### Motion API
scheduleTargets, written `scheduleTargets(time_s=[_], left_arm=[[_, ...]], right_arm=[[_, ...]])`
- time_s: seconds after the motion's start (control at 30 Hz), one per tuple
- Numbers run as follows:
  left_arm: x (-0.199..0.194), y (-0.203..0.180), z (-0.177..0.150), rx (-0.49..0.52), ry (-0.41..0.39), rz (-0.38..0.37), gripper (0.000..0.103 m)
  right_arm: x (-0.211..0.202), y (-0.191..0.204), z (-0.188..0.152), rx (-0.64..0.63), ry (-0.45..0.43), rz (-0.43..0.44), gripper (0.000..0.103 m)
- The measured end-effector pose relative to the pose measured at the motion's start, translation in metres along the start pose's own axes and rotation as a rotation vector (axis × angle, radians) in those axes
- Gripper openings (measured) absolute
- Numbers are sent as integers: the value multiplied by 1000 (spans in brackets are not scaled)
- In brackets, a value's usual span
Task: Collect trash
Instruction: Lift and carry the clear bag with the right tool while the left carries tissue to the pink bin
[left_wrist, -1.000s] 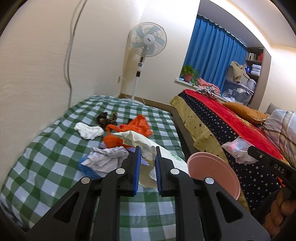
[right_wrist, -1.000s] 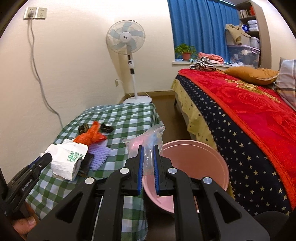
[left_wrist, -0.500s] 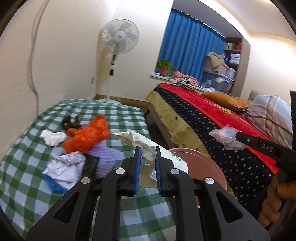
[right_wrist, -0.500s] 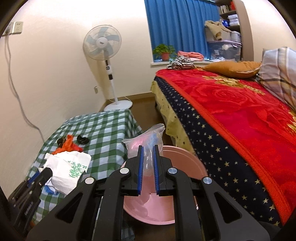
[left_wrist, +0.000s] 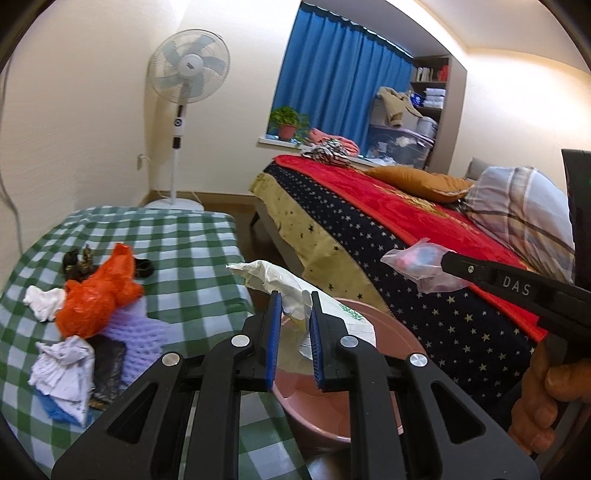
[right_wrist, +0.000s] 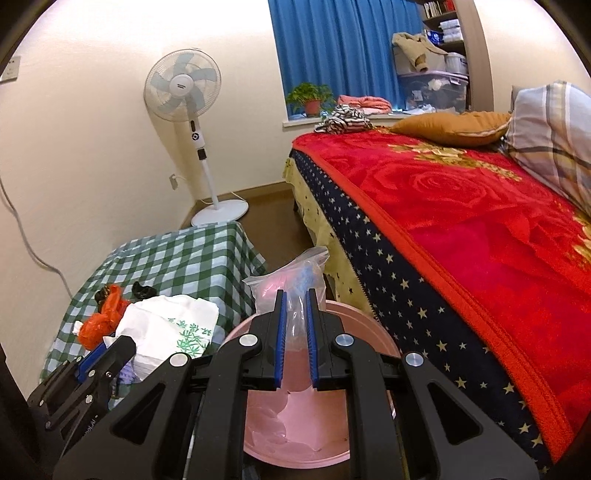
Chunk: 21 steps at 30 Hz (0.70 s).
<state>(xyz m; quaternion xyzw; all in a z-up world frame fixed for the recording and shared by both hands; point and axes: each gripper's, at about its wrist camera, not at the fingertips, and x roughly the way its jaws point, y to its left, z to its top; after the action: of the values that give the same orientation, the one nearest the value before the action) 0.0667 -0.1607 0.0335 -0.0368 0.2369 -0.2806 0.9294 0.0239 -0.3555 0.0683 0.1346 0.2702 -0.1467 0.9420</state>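
Pink basin: sits low in the gap between the checked surface and the bed, its rim just beside the surface's near corner. Both held items hang over it.

White crumpled wrapper, printed with green leaves: pinched between the narrow-set jaws of the left gripper, over the basin's left rim. No words on the print can be read.

Clear zip bag with pinkish and blue contents: clamped between the narrow-set jaws of the right gripper, above the basin's far rim. In the left wrist view the right gripper's arm bears the letters "DAS", and fingers of the hand holding it show at the lower right.

Remaining trash on the surface: an orange plastic bag, a lilac foam net, crumpled white paper, a white wad and dark scraps, gathered towards the surface's near left part. The far half of the surface lies bare.

Surroundings: a strip of brown floor runs between surface and bed to a white pedestal fan; its hub label is too small to read. A blue curtain hangs behind a potted plant.
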Motion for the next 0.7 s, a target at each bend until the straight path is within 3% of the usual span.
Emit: scheduleTargets(time_s=[0.7], left_arm=[[38, 3, -20, 3, 70, -52, 15]], right_arm=[[25, -7, -10, 12, 39, -59, 11]])
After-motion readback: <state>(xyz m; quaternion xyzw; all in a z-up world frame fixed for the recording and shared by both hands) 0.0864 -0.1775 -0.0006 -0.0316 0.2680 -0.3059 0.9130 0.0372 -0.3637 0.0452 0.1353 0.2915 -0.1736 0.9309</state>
